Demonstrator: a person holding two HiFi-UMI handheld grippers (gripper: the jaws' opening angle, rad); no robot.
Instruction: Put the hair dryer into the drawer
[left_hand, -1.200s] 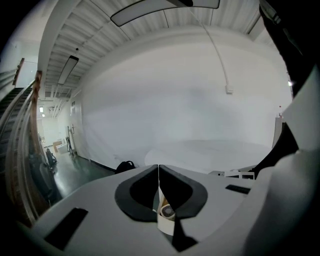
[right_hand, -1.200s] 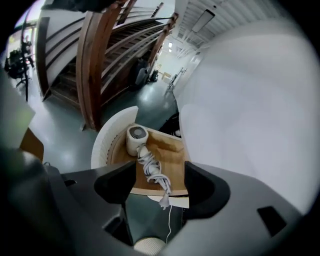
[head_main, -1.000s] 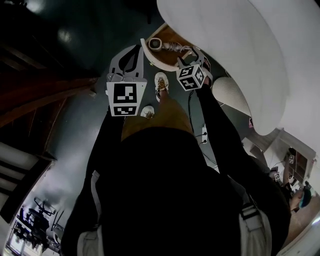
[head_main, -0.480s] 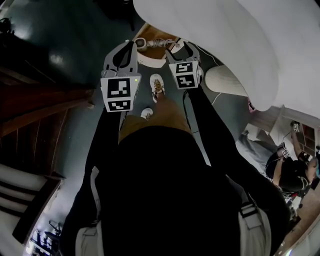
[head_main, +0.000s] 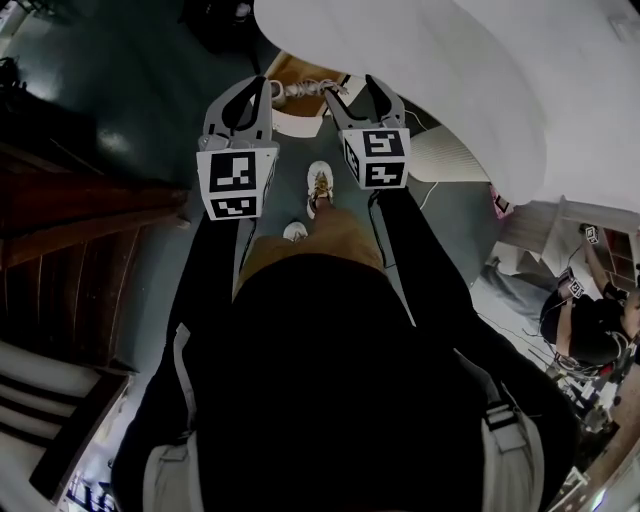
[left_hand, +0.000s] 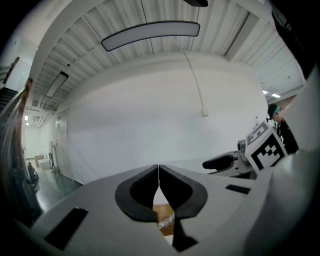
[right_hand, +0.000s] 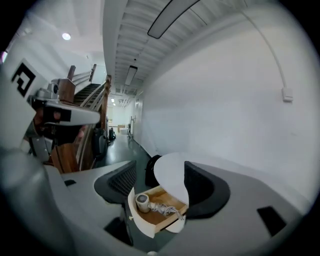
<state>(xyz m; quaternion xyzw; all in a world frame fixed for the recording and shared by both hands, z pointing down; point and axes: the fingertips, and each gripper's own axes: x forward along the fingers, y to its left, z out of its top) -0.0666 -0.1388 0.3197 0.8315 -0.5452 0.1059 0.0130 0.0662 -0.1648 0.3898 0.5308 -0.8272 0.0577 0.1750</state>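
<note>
While the hair dryer (right_hand: 143, 201) lay in the open drawer (right_hand: 150, 226), task seemingly done, my left gripper (left_hand: 159, 172) was pinched together empty and my right gripper (right_hand: 161, 180) stood wide, holding nothing.

Right gripper (head_main: 350, 88) has drawn back from the drawer (head_main: 295, 124) and now sits level beside the left gripper (head_main: 265, 85)
</note>
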